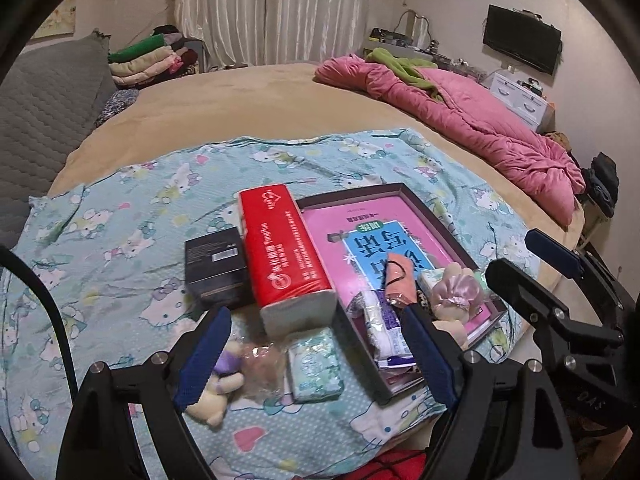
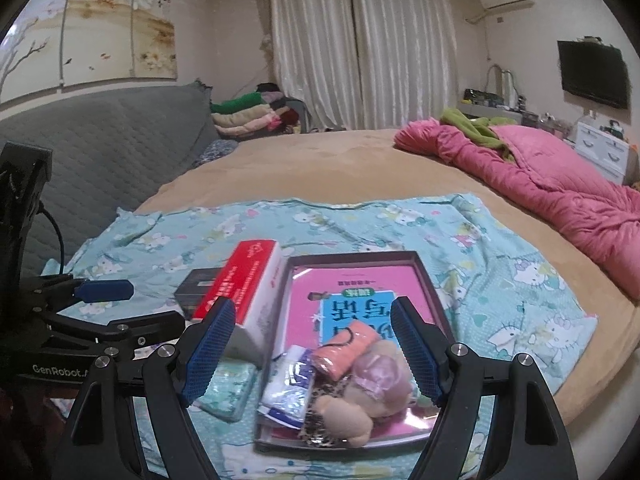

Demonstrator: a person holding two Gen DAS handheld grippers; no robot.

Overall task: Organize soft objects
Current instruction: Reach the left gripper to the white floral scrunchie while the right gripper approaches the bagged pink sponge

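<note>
A dark shallow box (image 1: pixel 404 190) (image 2: pixel 430 280) with a pink book inside lies on the cat-print sheet. Its near end holds a plush toy with a pink bonnet (image 1: pixel 454 292) (image 2: pixel 376 388), an orange pouch (image 2: pixel 346 346) and white-and-purple packets (image 1: pixel 386 322) (image 2: pixel 290 388). A red tissue pack (image 1: pixel 286 248) (image 2: pixel 244 292) and a black box (image 1: pixel 216 266) lie left of it. In front are a green-print tissue packet (image 1: pixel 316 364) (image 2: pixel 230 388), a clear bag (image 1: pixel 262 364) and a small purple-dressed plush (image 1: pixel 218 384). My left gripper (image 1: pixel 316 356) hangs open above these. My right gripper (image 2: pixel 310 354) hangs open over the box's near end.
The sheet (image 1: pixel 120 216) covers the front of a tan bed (image 1: pixel 248 96). A pink quilt (image 1: pixel 480 128) lies along the right side, a grey headboard (image 1: pixel 44 112) on the left. Folded clothes (image 1: pixel 152 58) are stacked by the curtains. Something red (image 1: pixel 394 466) sits at the near edge.
</note>
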